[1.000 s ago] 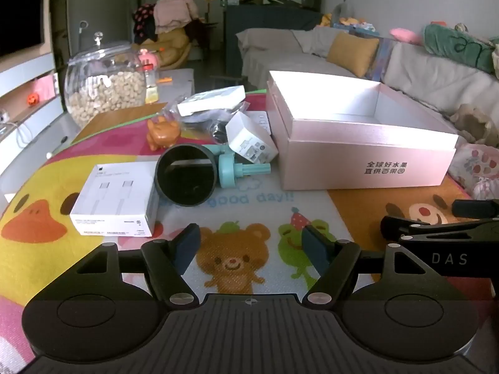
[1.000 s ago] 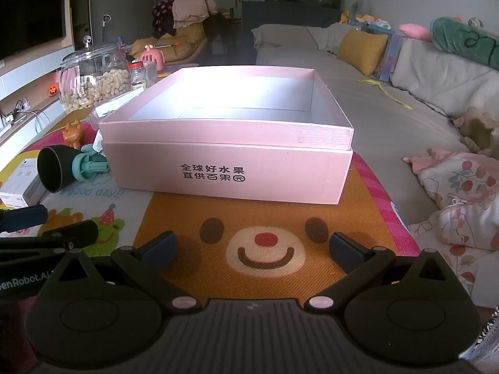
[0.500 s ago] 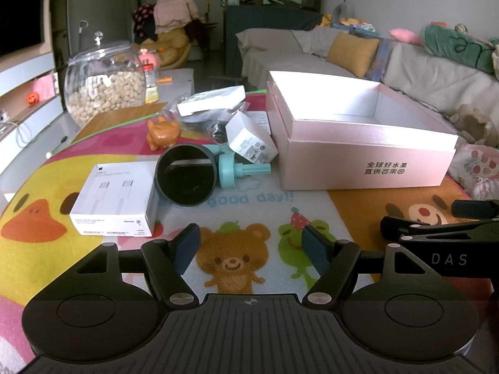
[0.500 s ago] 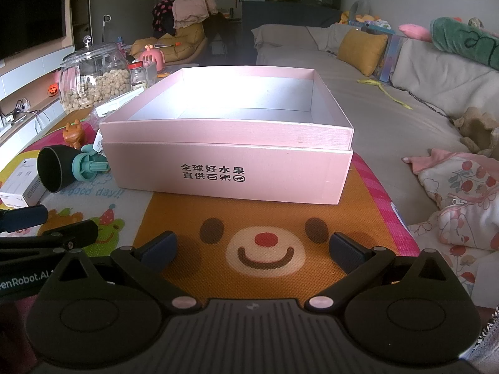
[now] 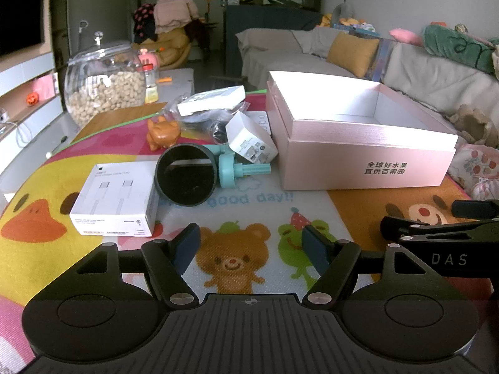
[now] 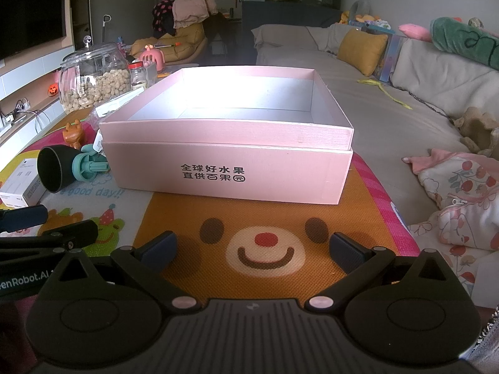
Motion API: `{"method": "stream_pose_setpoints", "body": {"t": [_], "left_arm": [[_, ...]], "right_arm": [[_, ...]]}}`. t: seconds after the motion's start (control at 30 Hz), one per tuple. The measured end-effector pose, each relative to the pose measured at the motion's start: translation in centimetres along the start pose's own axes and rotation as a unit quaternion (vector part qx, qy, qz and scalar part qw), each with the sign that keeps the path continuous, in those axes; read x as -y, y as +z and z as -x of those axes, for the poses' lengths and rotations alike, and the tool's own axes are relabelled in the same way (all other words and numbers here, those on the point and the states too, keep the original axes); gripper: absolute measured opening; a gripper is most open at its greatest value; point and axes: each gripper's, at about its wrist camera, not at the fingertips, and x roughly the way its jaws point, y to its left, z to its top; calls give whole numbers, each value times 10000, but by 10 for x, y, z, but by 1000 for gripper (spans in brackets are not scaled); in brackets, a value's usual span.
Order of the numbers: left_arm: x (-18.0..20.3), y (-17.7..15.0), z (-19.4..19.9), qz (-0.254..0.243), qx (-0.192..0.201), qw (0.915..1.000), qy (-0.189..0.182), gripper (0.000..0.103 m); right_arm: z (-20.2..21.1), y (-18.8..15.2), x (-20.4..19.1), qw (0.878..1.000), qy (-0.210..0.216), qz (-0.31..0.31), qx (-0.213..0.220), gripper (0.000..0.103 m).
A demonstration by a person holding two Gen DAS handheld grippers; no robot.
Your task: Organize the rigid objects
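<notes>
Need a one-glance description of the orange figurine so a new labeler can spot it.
Start at the big pink box on the cartoon mat, then look left past the white boxes to the glass jar. The orange figurine stands just in front of the jar, behind the black cup; it is the only animal-shaped item.

I count one pink box [image 5: 368,159], three white cartons [image 5: 115,199], one black cup [image 5: 186,179], one teal plug [image 5: 232,170], one orange figurine [image 5: 162,132], one glass jar [image 5: 104,85], and possibly one bagged item behind.

I note dim daylight indoors. Glare whitens the pink box [image 6: 227,168] interior, brightest at its far wall. Fisheye bending and dark vignetting mark all frame corners; focus is sharp.
</notes>
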Motion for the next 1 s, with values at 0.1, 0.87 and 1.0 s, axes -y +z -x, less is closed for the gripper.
{"method": "stream_pose_setpoints", "body": {"t": [0.1,0.87,1.0], "left_arm": [[0,0,0,0,0,10000,0,77],[0,2,0,-54,-2,10000,52,78],[0,2,0,-53,-2,10000,51,78]], "right_arm": [[0,0,0,10000,0,0,0,103],[0,0,0,10000,-4,8,-2,103],[0,0,1,10000,-2,7,-1,103]]}}
